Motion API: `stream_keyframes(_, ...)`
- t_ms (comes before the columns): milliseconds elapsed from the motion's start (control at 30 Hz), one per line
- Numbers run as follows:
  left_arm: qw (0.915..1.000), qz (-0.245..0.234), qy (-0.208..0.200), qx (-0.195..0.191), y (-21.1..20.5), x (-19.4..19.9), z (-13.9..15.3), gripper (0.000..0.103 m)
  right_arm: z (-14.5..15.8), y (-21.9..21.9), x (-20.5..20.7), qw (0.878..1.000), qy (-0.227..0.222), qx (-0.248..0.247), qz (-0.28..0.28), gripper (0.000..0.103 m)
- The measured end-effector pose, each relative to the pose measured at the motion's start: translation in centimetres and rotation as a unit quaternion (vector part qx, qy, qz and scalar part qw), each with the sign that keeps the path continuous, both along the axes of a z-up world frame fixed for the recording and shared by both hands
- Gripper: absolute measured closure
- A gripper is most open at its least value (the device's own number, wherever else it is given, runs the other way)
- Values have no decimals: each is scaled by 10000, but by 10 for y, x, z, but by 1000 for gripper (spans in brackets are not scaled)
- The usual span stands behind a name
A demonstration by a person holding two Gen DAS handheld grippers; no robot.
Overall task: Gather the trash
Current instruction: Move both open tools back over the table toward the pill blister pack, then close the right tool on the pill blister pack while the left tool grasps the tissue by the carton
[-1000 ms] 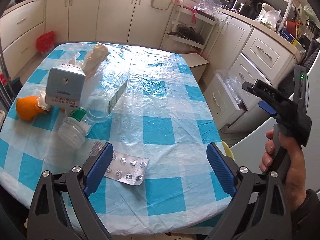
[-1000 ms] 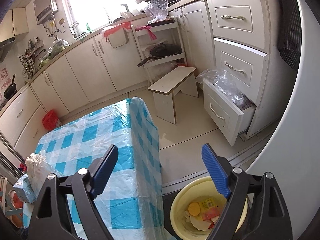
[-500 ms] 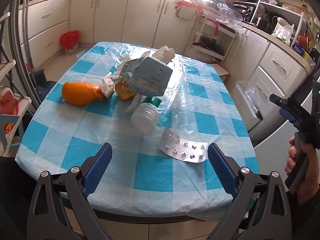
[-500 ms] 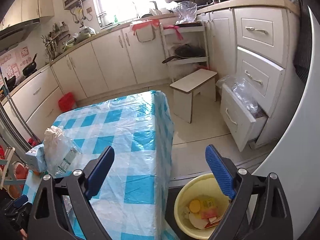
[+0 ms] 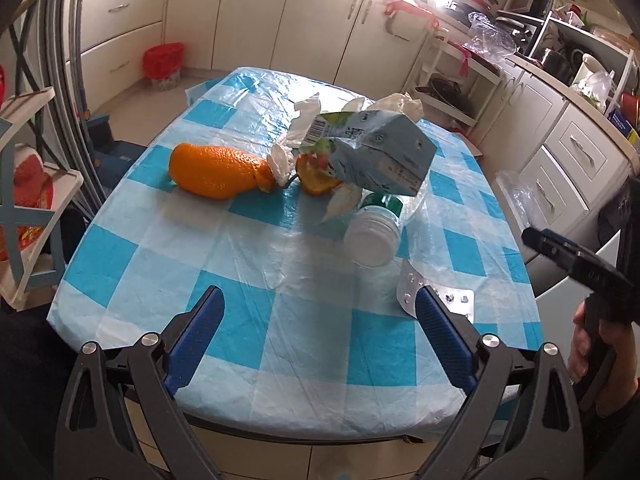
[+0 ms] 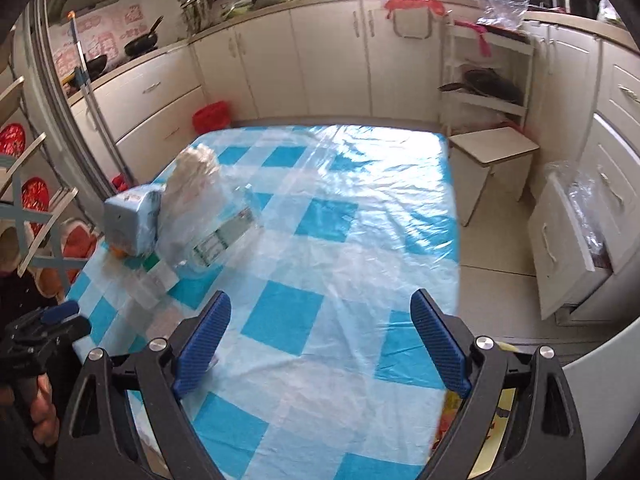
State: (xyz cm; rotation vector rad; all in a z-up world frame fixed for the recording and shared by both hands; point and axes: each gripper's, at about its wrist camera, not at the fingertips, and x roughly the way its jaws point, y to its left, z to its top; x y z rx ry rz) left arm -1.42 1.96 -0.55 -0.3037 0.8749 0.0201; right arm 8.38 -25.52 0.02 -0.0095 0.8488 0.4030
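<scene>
Trash is lying in a cluster on the blue-and-white checked table [image 5: 256, 264], toward the far half of it in the left wrist view. An orange peel [image 5: 216, 170] is resting at the left end of the cluster, with a crumpled tissue [image 5: 282, 158] touching its right tip. A second, smaller piece of peel [image 5: 316, 178] is sitting just beside the tissue. A crushed grey-blue carton [image 5: 390, 156] is leaning tilted over this piece and over a plastic bottle [image 5: 374, 234], which is lying on its side with its white base facing the camera. A silver pill strip [image 5: 434, 294] is lying nearest the table's front edge, just beside the bottle; the right blue pad [image 5: 440, 332] of the left gripper [image 5: 320, 328] is partly covering it in the picture.

The left gripper is hovering over the near edge of the table with its fingers spread wide and holding nothing.

The right gripper [image 6: 320, 332] is pointing across the table from the other side, its fingers likewise spread wide and gripping nothing. In its view, a clear plastic bag [image 6: 208, 216] is lying against the carton [image 6: 132, 220].

A yellow bin [image 6: 494, 412] is showing partly behind the right gripper, below the table edge. White kitchen cabinets [image 6: 320, 56] are lining the walls, and a small stool [image 6: 494, 150] is standing beside the table.
</scene>
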Motion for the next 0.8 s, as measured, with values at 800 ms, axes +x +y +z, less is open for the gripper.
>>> stream_keyframes(800,9864,855,-155,-1395,60,44,6,11,-39,68,-21,9902,703,-232,1186,46)
